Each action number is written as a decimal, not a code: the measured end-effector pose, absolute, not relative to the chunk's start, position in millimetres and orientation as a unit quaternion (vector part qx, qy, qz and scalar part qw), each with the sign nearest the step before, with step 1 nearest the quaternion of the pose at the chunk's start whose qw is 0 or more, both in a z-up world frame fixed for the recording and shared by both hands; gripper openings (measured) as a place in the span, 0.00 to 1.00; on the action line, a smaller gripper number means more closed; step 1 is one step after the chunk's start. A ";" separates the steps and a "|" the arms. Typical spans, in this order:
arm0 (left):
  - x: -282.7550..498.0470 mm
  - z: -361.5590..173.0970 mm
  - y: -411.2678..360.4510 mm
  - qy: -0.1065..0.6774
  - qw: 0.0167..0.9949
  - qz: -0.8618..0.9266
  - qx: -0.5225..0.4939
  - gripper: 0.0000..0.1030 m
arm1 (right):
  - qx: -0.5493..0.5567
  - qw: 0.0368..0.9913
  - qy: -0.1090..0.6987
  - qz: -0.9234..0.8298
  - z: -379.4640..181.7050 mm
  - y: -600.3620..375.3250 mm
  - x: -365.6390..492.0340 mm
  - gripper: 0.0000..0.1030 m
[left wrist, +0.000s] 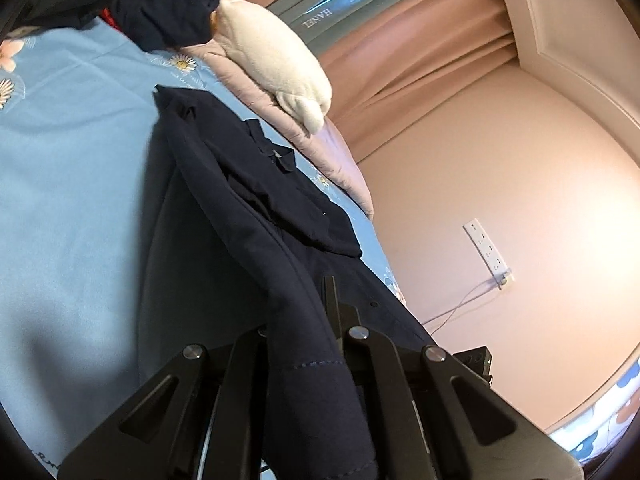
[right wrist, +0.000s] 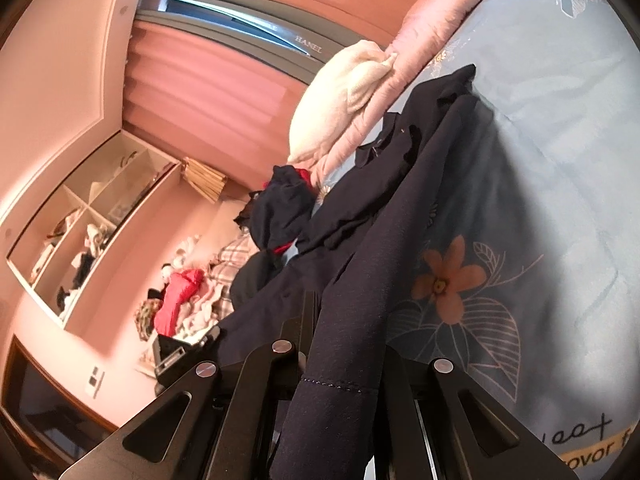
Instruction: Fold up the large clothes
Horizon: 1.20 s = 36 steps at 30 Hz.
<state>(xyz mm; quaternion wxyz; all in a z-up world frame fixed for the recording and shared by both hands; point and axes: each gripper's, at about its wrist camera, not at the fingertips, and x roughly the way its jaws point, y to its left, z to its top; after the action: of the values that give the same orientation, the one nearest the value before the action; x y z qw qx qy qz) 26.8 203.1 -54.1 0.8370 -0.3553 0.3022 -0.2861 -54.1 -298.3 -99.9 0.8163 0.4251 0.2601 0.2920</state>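
Note:
A large navy garment [left wrist: 248, 200] lies stretched across the light blue floral bed sheet [left wrist: 72, 184]. My left gripper [left wrist: 308, 320] is shut on the garment's hem, which drapes over and hides most of its fingers. In the right wrist view the same navy garment [right wrist: 400, 208] runs up the bed sheet [right wrist: 560, 160]. My right gripper [right wrist: 332, 332] is shut on another part of the hem, the cloth hanging between its fingers. Both hems are lifted off the bed.
A white plush pillow [left wrist: 276, 56] rests on a pink quilt [left wrist: 336, 152] at the bed's edge. Dark clothes [left wrist: 160, 4] are piled at the bed's far end. A wall socket strip [left wrist: 486, 250], open shelves [right wrist: 88, 220] and piled clothes [right wrist: 180, 296] surround the bed.

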 end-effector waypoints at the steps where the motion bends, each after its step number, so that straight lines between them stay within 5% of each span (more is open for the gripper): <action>1: 24.6 -52.3 203.7 0.300 0.838 -0.287 -0.354 0.02 | 0.427 0.815 0.257 0.295 -98.6 -299.4 -55.0 0.07; 18: -20.9 -4.5 198.2 0.246 0.841 -0.328 -0.352 0.02 | 0.379 0.842 0.192 0.331 -39.1 -298.0 -90.9 0.07; 36: -88.0 70.8 213.0 0.122 0.850 -0.403 -0.317 0.04 | 0.296 0.855 0.036 0.425 18.5 -299.6 -145.8 0.07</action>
<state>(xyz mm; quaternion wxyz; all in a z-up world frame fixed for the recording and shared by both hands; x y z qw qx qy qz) -88.0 213.0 70.8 0.8496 -0.3173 0.1223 -0.4031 -145.8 -299.6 18.5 0.8548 0.2958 0.0363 0.4249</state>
